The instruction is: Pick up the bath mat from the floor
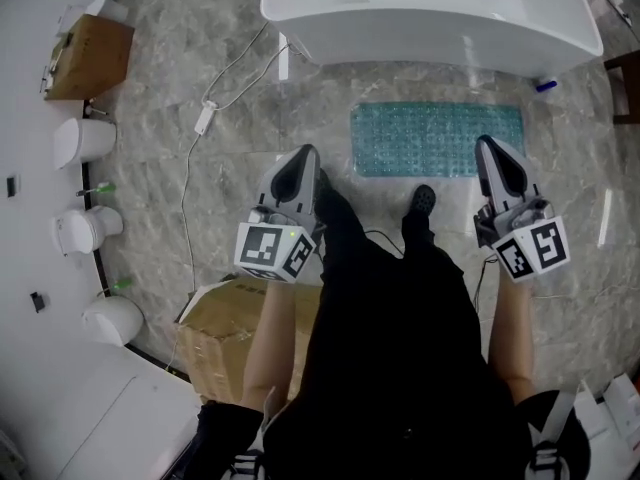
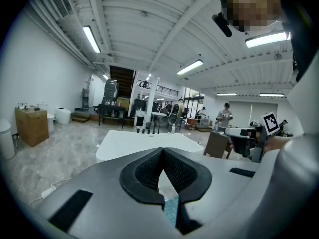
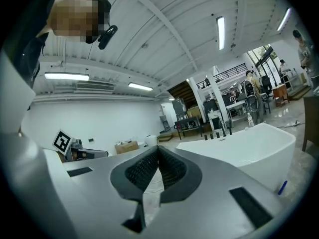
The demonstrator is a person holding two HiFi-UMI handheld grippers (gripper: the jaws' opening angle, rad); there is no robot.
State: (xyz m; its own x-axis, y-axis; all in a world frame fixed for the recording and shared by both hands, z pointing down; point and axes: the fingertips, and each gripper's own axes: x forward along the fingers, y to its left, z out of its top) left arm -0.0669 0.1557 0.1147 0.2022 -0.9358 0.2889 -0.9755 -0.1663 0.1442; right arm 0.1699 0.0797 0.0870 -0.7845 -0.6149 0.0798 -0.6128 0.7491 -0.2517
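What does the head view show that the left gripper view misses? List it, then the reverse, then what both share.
Head view only: the full teal bath mat lying flat on the floor, the white cable, the person's legs.
Left gripper view only: ceiling lights and people far behind.
Both: the white bathtub, the left gripper shut and empty, the right gripper, and a sliver of the mat.

- The bathtub (image 1: 430, 18) is cut off by the far edge of the head view.
- The right gripper (image 1: 492, 146) covers the near right corner of the bath mat (image 1: 430, 138).
- The cardboard box (image 1: 222, 333) at near left is partly hidden behind the person's left arm (image 1: 270, 343).
- The small blue thing (image 1: 545, 85) by the bathtub's right end is too small to tell.
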